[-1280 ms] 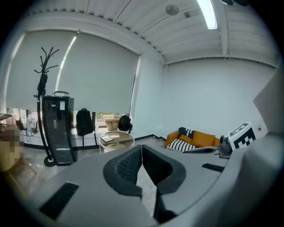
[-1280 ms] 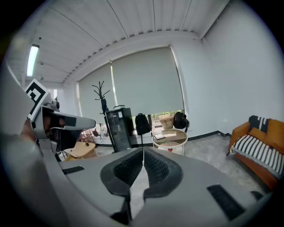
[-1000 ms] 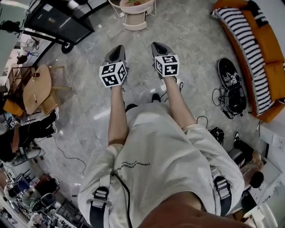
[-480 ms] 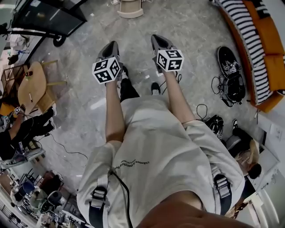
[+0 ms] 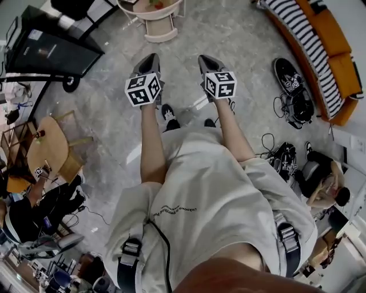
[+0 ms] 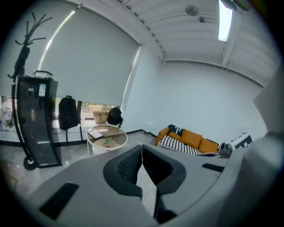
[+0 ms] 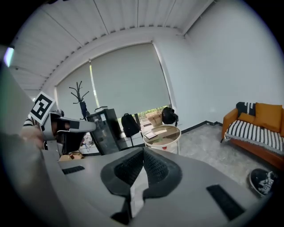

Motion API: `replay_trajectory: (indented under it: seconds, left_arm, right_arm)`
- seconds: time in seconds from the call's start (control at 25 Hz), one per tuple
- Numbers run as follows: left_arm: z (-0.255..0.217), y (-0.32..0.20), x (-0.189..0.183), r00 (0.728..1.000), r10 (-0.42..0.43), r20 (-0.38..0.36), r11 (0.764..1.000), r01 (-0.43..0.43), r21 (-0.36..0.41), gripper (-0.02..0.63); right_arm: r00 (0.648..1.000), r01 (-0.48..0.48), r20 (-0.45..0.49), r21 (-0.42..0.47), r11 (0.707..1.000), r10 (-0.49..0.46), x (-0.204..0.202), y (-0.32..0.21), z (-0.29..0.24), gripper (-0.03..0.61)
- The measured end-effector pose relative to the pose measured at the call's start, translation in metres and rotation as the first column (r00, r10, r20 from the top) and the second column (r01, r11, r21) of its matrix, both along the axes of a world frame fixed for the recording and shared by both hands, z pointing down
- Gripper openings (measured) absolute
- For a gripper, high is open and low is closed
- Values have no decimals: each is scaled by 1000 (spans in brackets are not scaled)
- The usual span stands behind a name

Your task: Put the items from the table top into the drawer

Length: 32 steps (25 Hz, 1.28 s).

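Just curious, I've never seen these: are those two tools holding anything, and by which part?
Nothing is held: the left tool and the right tool both have jaws shut together, empty.

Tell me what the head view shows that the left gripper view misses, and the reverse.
Head view only: the person's shirt and the wooden table at the left. Left gripper view only: the jaws of the left gripper together with nothing between them, a coat stand, a ceiling light, a backpack. Both: the round white table, the orange sofa, the black cabinet.
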<state>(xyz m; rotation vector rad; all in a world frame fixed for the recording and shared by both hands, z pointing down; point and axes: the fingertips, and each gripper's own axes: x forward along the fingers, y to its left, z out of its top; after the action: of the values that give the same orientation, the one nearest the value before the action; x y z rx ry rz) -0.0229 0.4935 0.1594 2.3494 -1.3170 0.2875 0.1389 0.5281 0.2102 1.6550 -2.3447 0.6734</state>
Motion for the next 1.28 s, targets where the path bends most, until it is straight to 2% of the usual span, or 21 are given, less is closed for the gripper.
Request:
replay_trajectory:
  seconds: [0.24,0.4,0.52,0.68,0.88,1.0,1.16,1.28]
  left_arm:
    - [19,-41,-69,998,61,4,997,-61,-48,21]
    - [30,-55,-106,998,30,-59,996,-34,-80,21]
    - [43,-60,-121,995,12,-97,993,-23,-116,21]
    - [45,-74,-126,995,24,-100,992,-36,-119,21]
    - [49,-91,-138,986,-24,-163,990,1,-139,21]
    - [53,-103,-150,991,-52,-127,989,34,-141,21]
    - [43,-130,-165,988,-103,-111,988,89,-123,21]
    - [33,-156,-163,987,-124,-104,989,114,-98,21]
  right_arm:
    - [994,-100,29,-47,994,101,-43,-29,19,32]
    - [987,-154,45,-57,986,156,-56,-31,22,32]
    - [988,-151,-20,-68,986,150,-64,-32,25,32]
    - [985,-167,28,-74,983,170,-68,-46,23,32]
    - [990,-135,42,-54,989,137,-81,-69,20,32]
    - [994,-105,30,-52,993,107,-87,-92,23,32]
    - [983,-91,156,-34,995,96,-100,-136,10,32]
    - [978,-42,203,-12,999,43,-109,-166,2,32]
